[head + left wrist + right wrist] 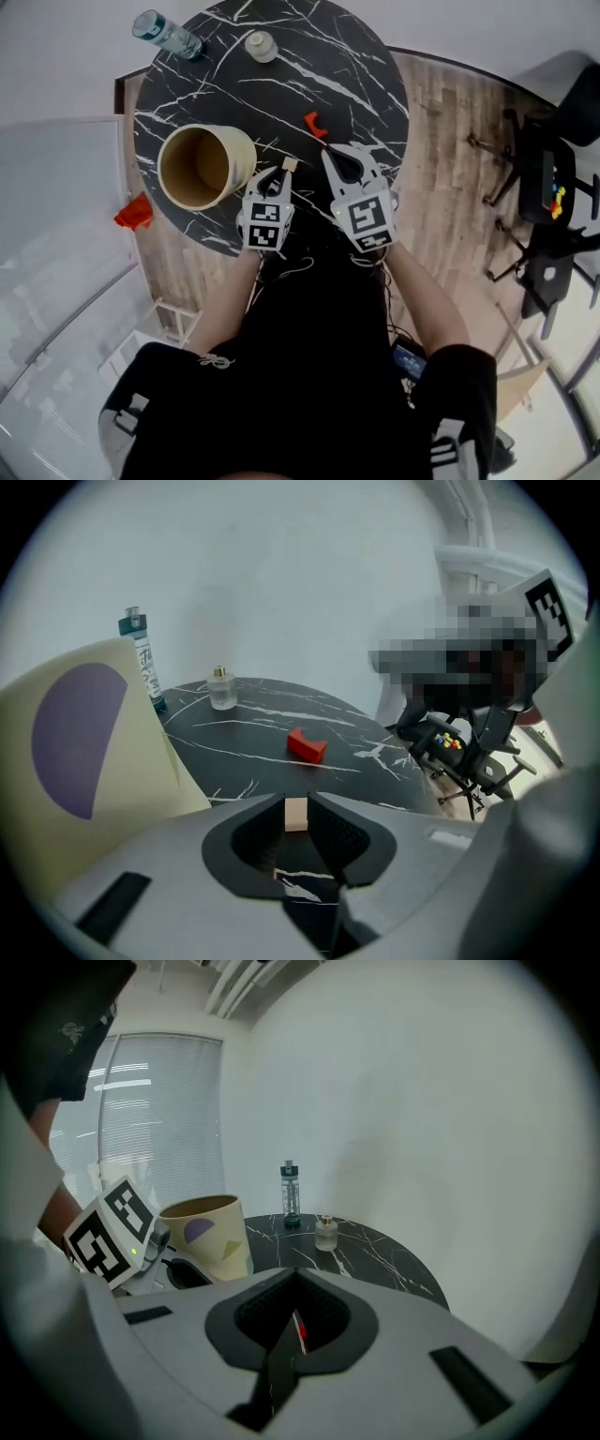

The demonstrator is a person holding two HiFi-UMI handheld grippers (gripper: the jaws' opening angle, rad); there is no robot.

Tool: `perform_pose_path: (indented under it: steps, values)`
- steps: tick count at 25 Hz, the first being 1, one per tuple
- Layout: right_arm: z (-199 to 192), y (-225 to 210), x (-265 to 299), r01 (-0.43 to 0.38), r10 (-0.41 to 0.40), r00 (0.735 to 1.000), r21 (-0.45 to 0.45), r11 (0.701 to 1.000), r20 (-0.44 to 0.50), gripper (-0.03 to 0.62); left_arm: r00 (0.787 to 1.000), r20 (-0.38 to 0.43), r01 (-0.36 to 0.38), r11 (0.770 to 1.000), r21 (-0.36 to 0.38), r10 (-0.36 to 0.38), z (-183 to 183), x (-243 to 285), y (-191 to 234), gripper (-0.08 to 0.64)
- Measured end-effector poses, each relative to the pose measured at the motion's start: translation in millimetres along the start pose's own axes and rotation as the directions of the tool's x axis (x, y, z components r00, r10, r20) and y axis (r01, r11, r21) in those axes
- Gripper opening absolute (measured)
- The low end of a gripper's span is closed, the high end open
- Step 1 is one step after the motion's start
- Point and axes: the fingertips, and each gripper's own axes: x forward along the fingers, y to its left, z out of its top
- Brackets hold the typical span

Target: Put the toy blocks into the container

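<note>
The container (240, 155), at ten o'clock of the left gripper (277, 174), looked empty. That gripper's jaws stood slightly parted around the pale block (290, 164) without clamping it. The right gripper (297, 1279) was closed and empty, with the red block (316, 123) at its twelve o'clock.

Glossy black marble-look table (281, 103), matt cream container (241, 157), pale wooden block (290, 164), wood-plank floor (450, 141)

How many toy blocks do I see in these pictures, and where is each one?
2. A red block lies free on the table. A beige block sits at the jaw tips of the left gripper. More may lie hidden deep in the container.
</note>
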Motion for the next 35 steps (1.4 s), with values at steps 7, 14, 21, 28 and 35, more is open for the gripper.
perform_pose_path:
  steps: [7,14,21,28,35]
  values:
    - [-13.6,-4.5,-8.3,0.017,-0.016,1.000,0.039,0.999,-0.011,-0.003,0.997,-0.074,-0.008,1.000,0.013,0.009,-16.5,22.7,0.9,0.183]
    - [-16.7,-8.8,-18.6,0.018,-0.018,1.000,0.024,1.000,-0.018,-0.003,0.995,-0.101,-0.025,1.000,0.002,0.025,-25.0,37.5,4.4,0.199]
    - [-22.5,-14.6,-24.0,0.023,-0.022,0.999,0.024,0.999,-0.029,-0.003,0.985,-0.172,-0.017,1.000,0.003,0.017,-37.0,49.8,3.8,0.138]
    - [-16.8,-18.5,-27.0,0.003,-0.003,1.000,0.005,1.000,-0.022,-0.003,0.991,-0.135,-0.007,1.000,0.012,0.008,-27.2,42.5,-5.9,0.131]
    - [-2.8,-11.2,-21.7,-0.045,0.045,0.999,-0.036,0.998,-0.007,-0.003,0.999,-0.011,-0.031,0.999,-0.010,0.031,13.3,13.8,-9.1,0.132]
